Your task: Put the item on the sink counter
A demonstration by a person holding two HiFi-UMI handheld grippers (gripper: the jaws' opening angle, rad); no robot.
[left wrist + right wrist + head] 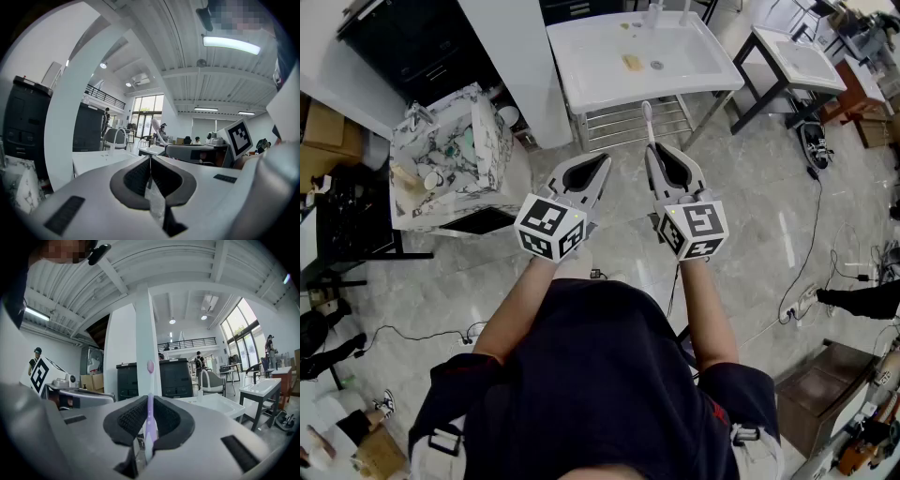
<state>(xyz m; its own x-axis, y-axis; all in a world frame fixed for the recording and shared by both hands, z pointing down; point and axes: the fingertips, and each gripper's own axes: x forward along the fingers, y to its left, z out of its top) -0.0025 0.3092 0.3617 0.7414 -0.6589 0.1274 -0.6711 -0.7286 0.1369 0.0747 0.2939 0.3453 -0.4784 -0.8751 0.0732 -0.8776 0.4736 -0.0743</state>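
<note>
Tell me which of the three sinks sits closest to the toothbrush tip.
The plain white sink straight ahead, above the chrome rack. The marbled sink is off to the left, and the black-framed sink is far right.

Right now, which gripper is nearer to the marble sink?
The left. The left gripper hangs just to the right of the marble sink, while the right gripper, holding a toothbrush, is farther right, beyond the left one.

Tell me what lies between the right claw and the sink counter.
Only the toothbrush held in the right claw, pointing at the sink counter's front edge; the head view shows it.
</note>
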